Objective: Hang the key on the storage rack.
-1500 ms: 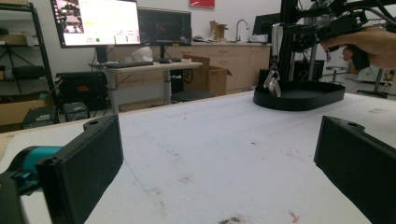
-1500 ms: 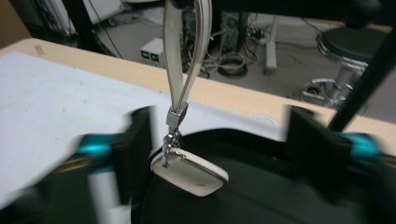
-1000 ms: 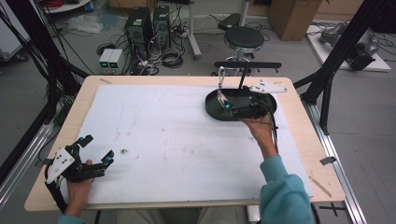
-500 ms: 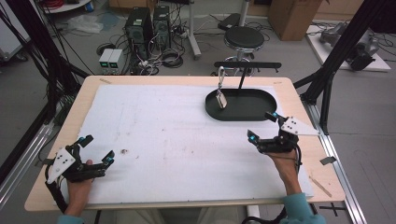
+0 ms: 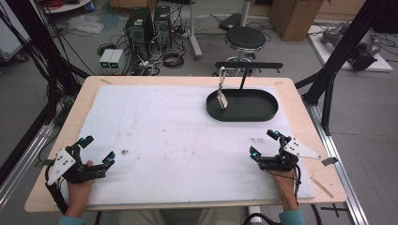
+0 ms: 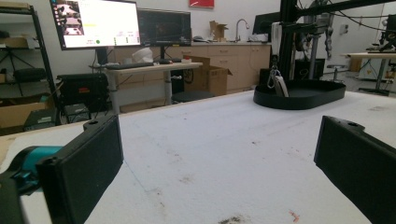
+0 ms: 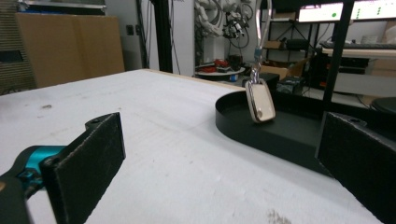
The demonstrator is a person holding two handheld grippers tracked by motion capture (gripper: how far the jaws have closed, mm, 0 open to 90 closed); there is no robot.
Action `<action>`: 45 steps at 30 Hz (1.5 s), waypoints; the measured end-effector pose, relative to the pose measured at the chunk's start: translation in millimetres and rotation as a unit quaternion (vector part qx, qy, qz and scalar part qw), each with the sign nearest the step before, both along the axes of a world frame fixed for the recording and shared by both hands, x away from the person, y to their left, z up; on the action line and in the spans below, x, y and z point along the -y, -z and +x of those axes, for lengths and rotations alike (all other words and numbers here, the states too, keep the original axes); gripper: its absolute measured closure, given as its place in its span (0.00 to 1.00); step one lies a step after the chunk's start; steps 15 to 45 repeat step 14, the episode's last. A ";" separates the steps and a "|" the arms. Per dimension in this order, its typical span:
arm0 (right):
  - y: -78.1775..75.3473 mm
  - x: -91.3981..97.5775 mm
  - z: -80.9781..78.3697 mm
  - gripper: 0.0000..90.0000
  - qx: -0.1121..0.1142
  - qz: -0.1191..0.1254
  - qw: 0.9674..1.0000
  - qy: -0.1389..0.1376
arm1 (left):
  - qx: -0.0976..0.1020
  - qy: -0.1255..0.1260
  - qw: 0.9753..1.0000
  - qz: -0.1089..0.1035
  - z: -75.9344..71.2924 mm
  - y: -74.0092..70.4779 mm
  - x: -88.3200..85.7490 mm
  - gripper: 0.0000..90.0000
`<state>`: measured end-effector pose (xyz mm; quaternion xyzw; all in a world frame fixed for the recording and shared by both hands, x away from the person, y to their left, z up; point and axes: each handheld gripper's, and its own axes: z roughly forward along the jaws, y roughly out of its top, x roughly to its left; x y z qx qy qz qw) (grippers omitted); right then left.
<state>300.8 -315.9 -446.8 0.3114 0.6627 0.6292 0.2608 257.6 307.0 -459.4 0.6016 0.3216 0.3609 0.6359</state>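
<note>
the table carries a white sheet with faint stains. seen from the high view, the left claw rests at about 8 o'clock on the sheet, near the front-left corner, its jaws spread wide with nothing between them; a hand grips it from below. the right claw sits at about 4 o'clock, near the front-right corner, jaws likewise spread and bare, its grey three-cornered plate on top.

a black oval tray lies at about 1 o'clock, toward the far right of the sheet, well apart from both claws. a thin black post with a crossbar rises from the tray's far side. from the bar's left end hangs a silver carabiner with a small pale tag dangling beneath it, over the tray's left end.

in the right gripper view the tag hangs tilted above the tray's rim, between the two black jaws but far beyond them. in the left gripper view the tray and tag appear far off at 1 o'clock.
</note>
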 end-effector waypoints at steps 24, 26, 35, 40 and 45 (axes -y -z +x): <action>8.3 -1.9 -2.2 0.01 0.001 -0.007 1.000 0.019 | 0.000 0.000 1.000 -0.002 0.0 0.2 -0.2 0.02; 8.3 -1.9 -2.2 0.01 0.001 -0.007 1.000 0.019 | 0.000 0.000 1.000 -0.002 0.0 0.2 -0.2 0.02; 8.3 -1.9 -2.2 0.01 0.001 -0.007 1.000 0.019 | 0.000 0.000 1.000 -0.002 0.0 0.2 -0.2 0.02; 8.3 -1.9 -2.2 0.01 0.001 -0.007 1.000 0.019 | 0.000 0.000 1.000 -0.002 0.0 0.2 -0.2 0.02; 8.3 -1.9 -2.2 0.01 0.001 -0.007 1.000 0.019 | 0.000 0.000 1.000 -0.002 0.0 0.2 -0.2 0.02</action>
